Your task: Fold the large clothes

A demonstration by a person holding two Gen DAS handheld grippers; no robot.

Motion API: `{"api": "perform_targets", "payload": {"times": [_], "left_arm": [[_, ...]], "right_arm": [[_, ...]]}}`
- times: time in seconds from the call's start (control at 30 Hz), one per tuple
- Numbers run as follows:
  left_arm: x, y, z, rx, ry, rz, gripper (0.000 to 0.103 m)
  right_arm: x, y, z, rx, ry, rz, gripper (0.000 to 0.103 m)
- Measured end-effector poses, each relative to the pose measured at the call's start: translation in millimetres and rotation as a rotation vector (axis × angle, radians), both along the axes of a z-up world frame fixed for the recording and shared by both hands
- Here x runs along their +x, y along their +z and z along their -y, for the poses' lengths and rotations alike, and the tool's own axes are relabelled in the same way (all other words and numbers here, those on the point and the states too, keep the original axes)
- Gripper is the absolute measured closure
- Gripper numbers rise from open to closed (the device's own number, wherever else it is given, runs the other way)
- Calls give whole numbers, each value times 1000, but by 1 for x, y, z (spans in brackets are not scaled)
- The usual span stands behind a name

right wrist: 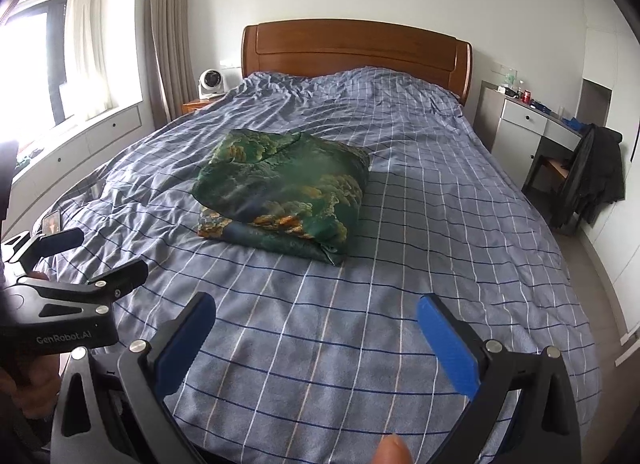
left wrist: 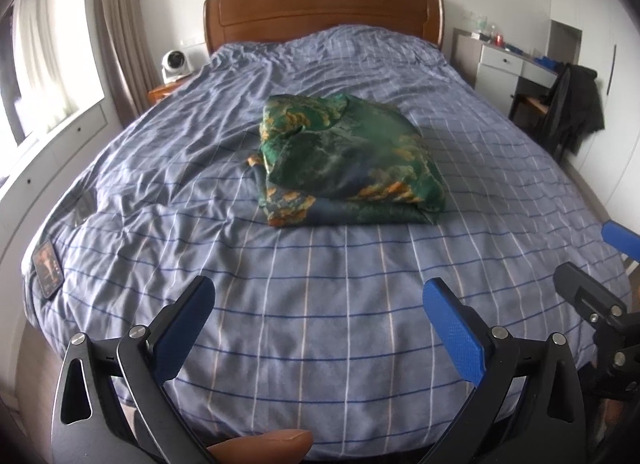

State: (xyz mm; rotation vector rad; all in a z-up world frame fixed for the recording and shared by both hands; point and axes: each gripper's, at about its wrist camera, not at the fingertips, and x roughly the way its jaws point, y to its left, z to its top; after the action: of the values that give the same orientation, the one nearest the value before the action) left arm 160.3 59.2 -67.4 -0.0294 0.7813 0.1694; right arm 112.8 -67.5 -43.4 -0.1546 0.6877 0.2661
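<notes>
Both tongs, left (left wrist: 316, 304) and right (right wrist: 316, 322), wide, empty over bed (left wrist: 320, 344); green garment (left wrist: 352, 159) folded, better squared edges next

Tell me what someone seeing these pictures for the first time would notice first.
The eye lands on the folded green and gold patterned garment lying mid-bed on the blue checked duvet, below the brown wooden headboard. In the foreground, the left gripper and right gripper hover open over the bed's near end, holding nothing.
</notes>
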Motion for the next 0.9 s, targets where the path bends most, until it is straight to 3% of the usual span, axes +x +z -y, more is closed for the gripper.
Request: {"api": "perform_targets", "payload": {"times": [0.9], "left_arm": [[-3, 3, 3, 52, 23, 31, 0]], "right_arm": [[-4, -4, -6, -39, -4, -20, 0]]}}
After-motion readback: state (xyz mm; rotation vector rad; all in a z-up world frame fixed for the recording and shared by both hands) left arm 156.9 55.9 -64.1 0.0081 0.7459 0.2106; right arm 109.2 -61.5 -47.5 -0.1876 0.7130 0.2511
